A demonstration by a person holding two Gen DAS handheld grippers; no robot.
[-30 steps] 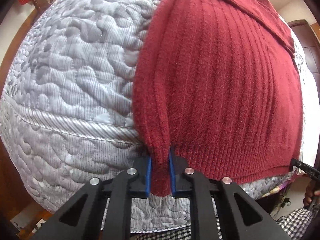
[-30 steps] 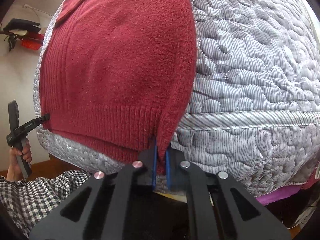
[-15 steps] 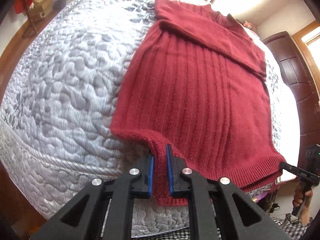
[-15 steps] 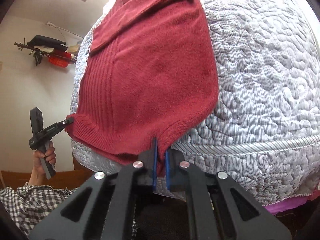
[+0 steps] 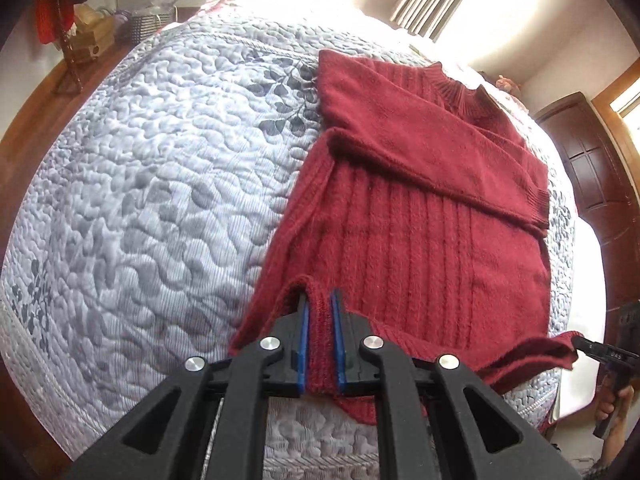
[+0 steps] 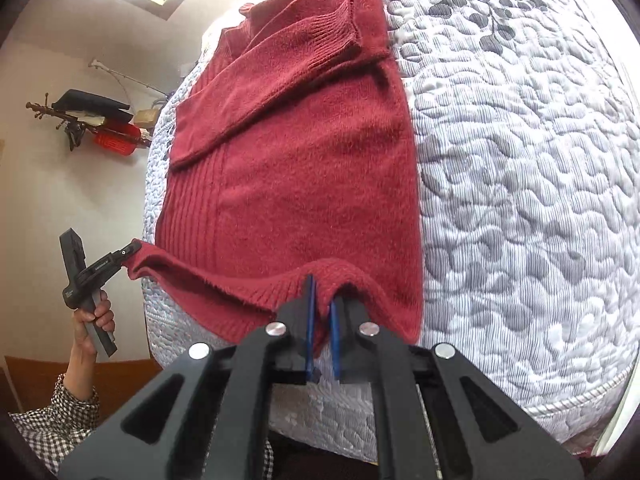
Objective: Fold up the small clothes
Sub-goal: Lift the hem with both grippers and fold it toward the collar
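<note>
A dark red knitted sweater (image 5: 420, 232) lies flat on a grey quilted bed (image 5: 160, 184), one sleeve folded across its chest. My left gripper (image 5: 319, 300) is shut on the sweater's left hem corner, lifted off the quilt. In the right wrist view the same sweater (image 6: 304, 168) shows, and my right gripper (image 6: 321, 292) is shut on its right hem corner. The hem sags between the two raised corners. Each view shows the other gripper: the right gripper (image 5: 588, 350) at the edge and the left gripper (image 6: 120, 258) held by a hand.
The bed's front edge (image 6: 500, 400) drops away below the grippers. A dark wooden door (image 5: 592, 160) stands at the right. Boxes and a basket (image 5: 100, 36) sit on the floor at far left. A wall rack with dark and red items (image 6: 92, 120) hangs left.
Both grippers have risen and moved forward over the bed, carrying the hem corners up off the bed's edge. More of the sweater's top and folded sleeve has come into view.
</note>
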